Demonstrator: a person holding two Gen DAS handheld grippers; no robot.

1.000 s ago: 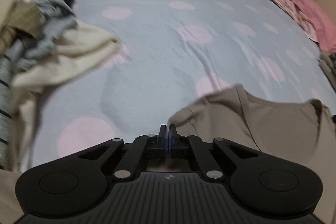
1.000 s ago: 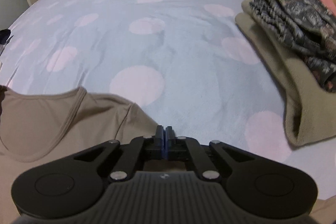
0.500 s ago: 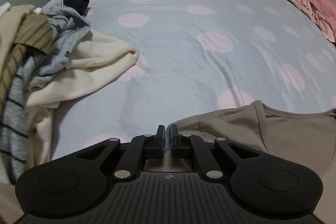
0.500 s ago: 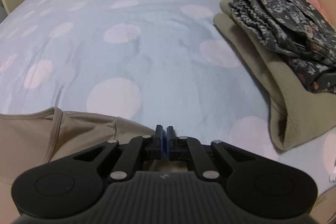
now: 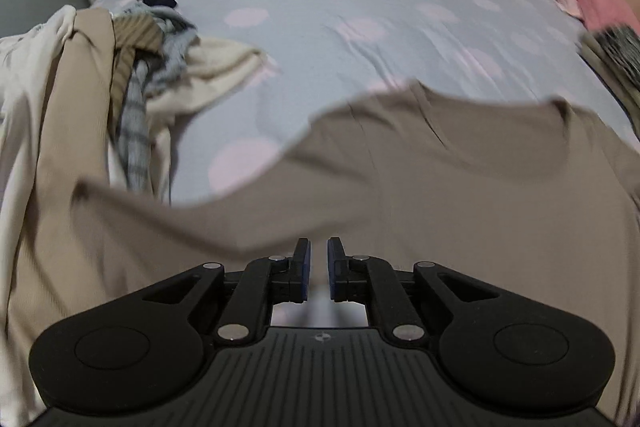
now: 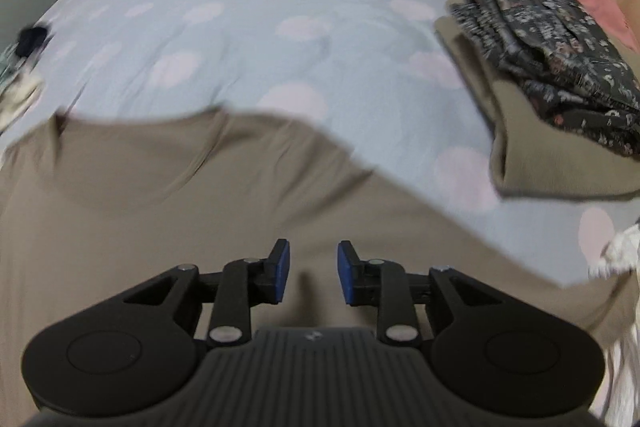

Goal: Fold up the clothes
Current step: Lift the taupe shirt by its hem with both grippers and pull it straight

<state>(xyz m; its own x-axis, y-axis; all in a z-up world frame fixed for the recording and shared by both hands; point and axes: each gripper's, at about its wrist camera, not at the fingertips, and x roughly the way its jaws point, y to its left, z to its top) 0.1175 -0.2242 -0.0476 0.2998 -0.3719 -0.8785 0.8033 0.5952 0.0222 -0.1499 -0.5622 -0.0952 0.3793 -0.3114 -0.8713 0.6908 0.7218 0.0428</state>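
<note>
Both tongs [image 5: 318,269] [image 6: 310,277] parted above taupe top [image 5: 460,179] on dotted bedspread [image 5: 340,7]

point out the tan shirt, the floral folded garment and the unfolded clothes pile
tan shirt [image 5: 460,163]: left wrist view, on its flat middle.
floral folded garment [image 6: 560,55]: right wrist view, on its top fold.
unfolded clothes pile [image 5: 136,67]: left wrist view, on the striped grey piece.

Dim, even indoor light with motion blur in both wrist views.

We see soft light with no glare on the bedspread [image 5: 360,39], and only faint shadows under the tongs. The taupe shirt [image 5: 460,167] smears along its upper edge in both frames, and the folded pile [image 6: 560,87] is slightly soft. Fisheye bending curves the bed toward dark, vignetted corners; the doorway at upper left looks brighter.
</note>
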